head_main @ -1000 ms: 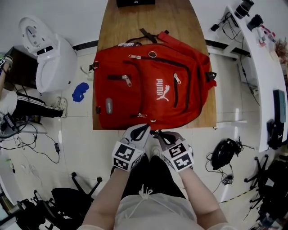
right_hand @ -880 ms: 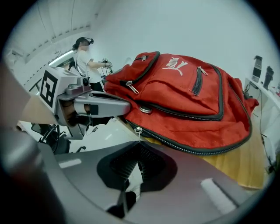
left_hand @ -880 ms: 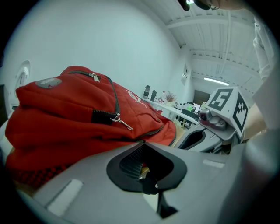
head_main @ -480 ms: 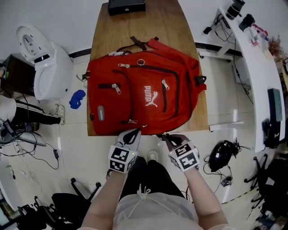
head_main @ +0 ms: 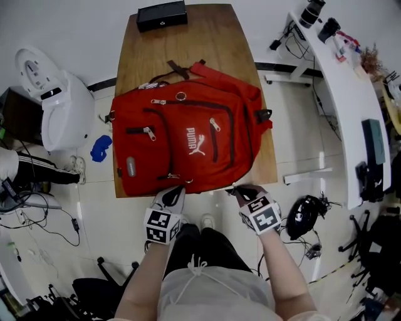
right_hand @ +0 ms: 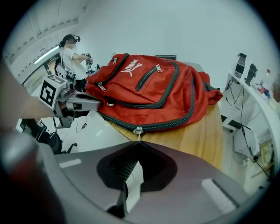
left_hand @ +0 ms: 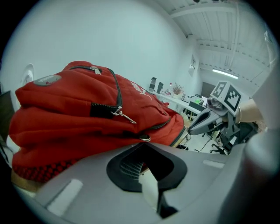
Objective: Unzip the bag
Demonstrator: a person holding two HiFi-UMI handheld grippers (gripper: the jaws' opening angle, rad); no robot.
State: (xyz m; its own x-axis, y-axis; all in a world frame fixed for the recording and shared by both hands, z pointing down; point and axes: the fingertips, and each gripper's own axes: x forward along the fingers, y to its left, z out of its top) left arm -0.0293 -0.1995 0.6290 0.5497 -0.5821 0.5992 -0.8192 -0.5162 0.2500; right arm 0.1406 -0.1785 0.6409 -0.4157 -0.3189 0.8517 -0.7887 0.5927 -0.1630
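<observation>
A red backpack (head_main: 188, 141) lies flat on the wooden table (head_main: 188, 44), its bottom edge at the near side. My left gripper (head_main: 177, 189) is shut at that bottom edge, left of middle, with a metal zip slider (left_hand: 144, 138) right at its tips (left_hand: 143, 144). My right gripper (head_main: 235, 188) is farther right along the same edge. In the right gripper view its jaws (right_hand: 138, 142) are closed on the small metal zipper pull (right_hand: 138, 131) of the dark main zipper (right_hand: 183, 113), which runs round the backpack (right_hand: 153, 87).
A black box (head_main: 161, 15) sits at the table's far end. A white machine (head_main: 56, 106) and a blue object (head_main: 99, 148) are on the left, with a white desk (head_main: 338, 94) and black gear (head_main: 304, 216) on the right. Another person (right_hand: 70, 52) stands beyond.
My right gripper has slid to the right along the backpack's bottom edge, away from the left gripper. The left gripper has kept its place on the bag. The head camera has shifted.
</observation>
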